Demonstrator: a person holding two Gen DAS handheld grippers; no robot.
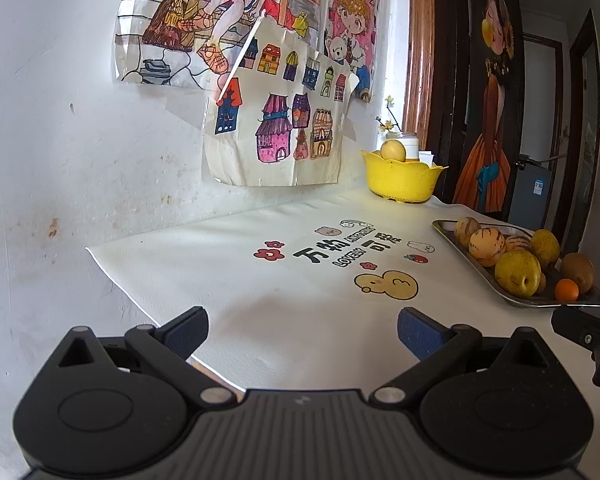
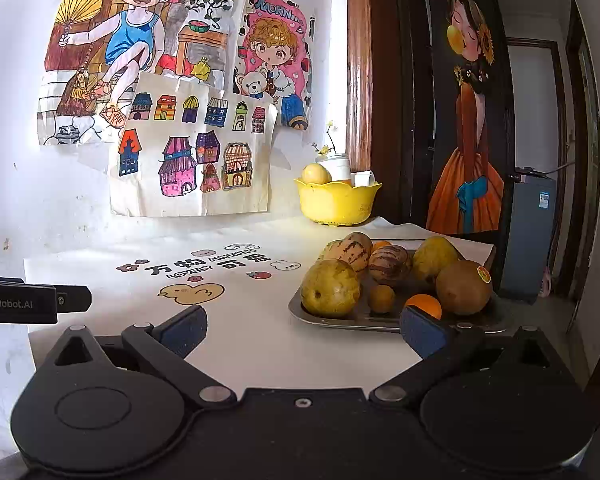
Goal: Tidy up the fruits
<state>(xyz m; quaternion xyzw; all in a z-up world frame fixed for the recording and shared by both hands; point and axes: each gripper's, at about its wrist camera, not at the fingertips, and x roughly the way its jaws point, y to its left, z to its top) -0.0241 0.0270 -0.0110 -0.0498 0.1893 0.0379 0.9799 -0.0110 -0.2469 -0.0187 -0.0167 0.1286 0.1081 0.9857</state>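
Observation:
A metal tray (image 2: 332, 322) on the white table mat holds several fruits: a yellow-green fruit (image 2: 330, 288), striped melons (image 2: 388, 264), a brown kiwi (image 2: 463, 287) and a small orange (image 2: 424, 305). The tray also shows at the right in the left wrist view (image 1: 512, 300). A yellow bowl (image 2: 336, 204) at the back holds a yellow fruit (image 2: 316, 174); the bowl also shows in the left wrist view (image 1: 400, 180). My left gripper (image 1: 302, 334) is open and empty over the mat. My right gripper (image 2: 302, 330) is open and empty just in front of the tray.
Coloured drawings (image 2: 188, 152) hang on the white wall behind the table. A jar with a flower sprig (image 2: 336, 160) stands behind the bowl. A dark door with a painted girl (image 2: 468, 120) is at the right. The mat's left edge (image 1: 112, 272) lies near the wall.

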